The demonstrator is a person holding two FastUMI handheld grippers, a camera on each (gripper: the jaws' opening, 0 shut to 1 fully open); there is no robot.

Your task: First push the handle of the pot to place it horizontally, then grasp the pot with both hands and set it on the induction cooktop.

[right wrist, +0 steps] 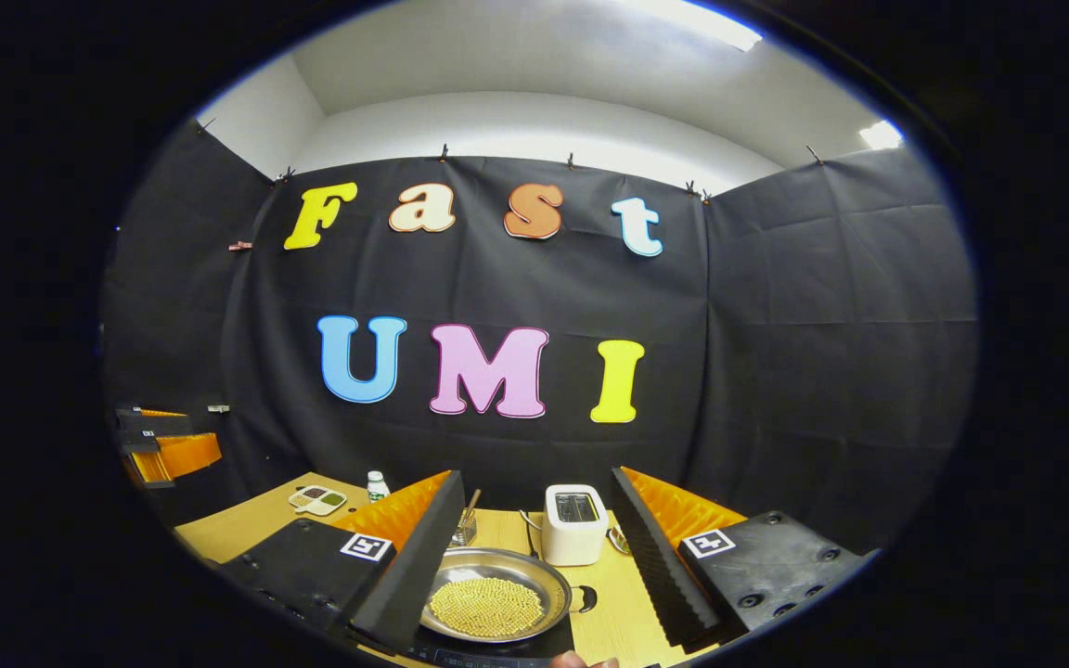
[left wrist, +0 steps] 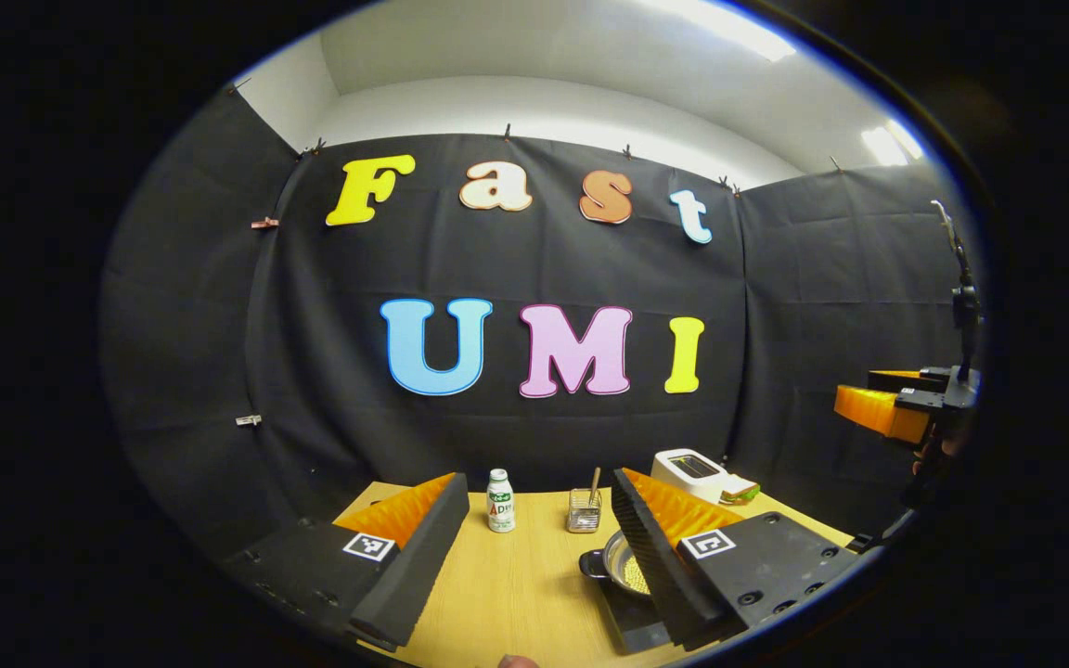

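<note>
The metal pot (right wrist: 494, 594) holds small yellow beads and rests on the black induction cooktop (right wrist: 497, 655), low between my right gripper's fingers. A dark handle (right wrist: 585, 598) sticks out on its right side. My right gripper (right wrist: 536, 482) is open above and behind the pot, touching nothing. In the left gripper view the pot (left wrist: 621, 566) is half hidden behind one finger, with a handle (left wrist: 593, 563) on its left, and the cooktop (left wrist: 632, 626) lies under it. My left gripper (left wrist: 539, 492) is open and empty. Each gripper also appears raised at the edge of the other's view (left wrist: 873, 397) (right wrist: 161, 438).
On the wooden table (left wrist: 516, 594) stand a small white bottle (left wrist: 500, 501), a wire utensil holder (left wrist: 584, 510), and a white toaster (right wrist: 574, 524) just behind the pot. A sandwich (left wrist: 739, 489) lies beside the toaster. A small sectioned dish (right wrist: 316, 499) sits at the far left.
</note>
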